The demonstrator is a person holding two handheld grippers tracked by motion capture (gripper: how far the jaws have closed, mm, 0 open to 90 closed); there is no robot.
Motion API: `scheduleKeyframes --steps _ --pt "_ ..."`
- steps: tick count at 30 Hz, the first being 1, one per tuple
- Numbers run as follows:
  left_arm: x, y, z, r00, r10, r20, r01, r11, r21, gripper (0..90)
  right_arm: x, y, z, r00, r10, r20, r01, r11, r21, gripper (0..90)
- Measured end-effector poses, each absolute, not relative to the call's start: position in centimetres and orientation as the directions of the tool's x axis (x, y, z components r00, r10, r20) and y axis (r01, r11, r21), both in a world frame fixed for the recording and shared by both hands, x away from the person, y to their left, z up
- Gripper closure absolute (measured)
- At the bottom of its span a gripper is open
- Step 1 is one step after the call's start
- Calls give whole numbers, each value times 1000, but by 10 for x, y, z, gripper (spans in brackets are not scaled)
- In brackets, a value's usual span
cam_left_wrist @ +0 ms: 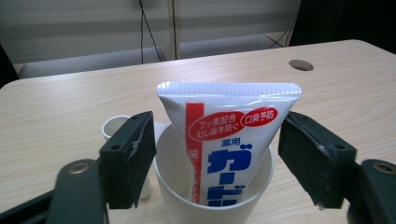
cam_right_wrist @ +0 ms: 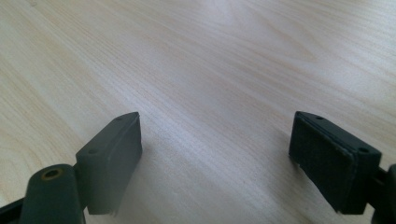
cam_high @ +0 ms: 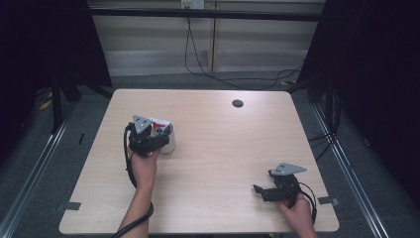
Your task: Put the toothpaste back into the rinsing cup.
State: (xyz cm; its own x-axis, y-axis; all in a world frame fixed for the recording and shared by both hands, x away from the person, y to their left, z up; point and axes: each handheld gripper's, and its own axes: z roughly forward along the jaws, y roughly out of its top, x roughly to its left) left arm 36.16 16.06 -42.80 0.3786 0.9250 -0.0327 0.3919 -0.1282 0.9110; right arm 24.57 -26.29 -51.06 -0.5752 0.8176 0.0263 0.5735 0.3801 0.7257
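Toothpaste tube (cam_left_wrist: 229,140) stands upright in cup (cam_left_wrist: 173,186) near tabletop's left edge, between left gripper's (cam_left_wrist: 217,151) wide-open, empty jaws.

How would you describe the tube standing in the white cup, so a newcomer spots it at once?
On the light wooden table, find the white plastic cup at its left side. The white toothpaste tube stands inside, crimped end up, between the open left gripper. Its red panel and blue lettering set it apart.

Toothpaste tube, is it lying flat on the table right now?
No, the toothpaste tube stands upright inside the white cup, its crimped end pointing up.
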Motion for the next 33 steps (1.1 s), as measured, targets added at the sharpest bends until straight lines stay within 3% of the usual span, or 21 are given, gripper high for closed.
scheduleKeyframes --steps 20,33 --pt "353 170 -424 411 911 -29 394 -149 907 173 246 -263 -511 -576 817 25 572 381 727 166" --pt "343 175 -424 440 897 -35 375 -149 915 169 246 -263 -511 -575 818 26 574 380 726 166"
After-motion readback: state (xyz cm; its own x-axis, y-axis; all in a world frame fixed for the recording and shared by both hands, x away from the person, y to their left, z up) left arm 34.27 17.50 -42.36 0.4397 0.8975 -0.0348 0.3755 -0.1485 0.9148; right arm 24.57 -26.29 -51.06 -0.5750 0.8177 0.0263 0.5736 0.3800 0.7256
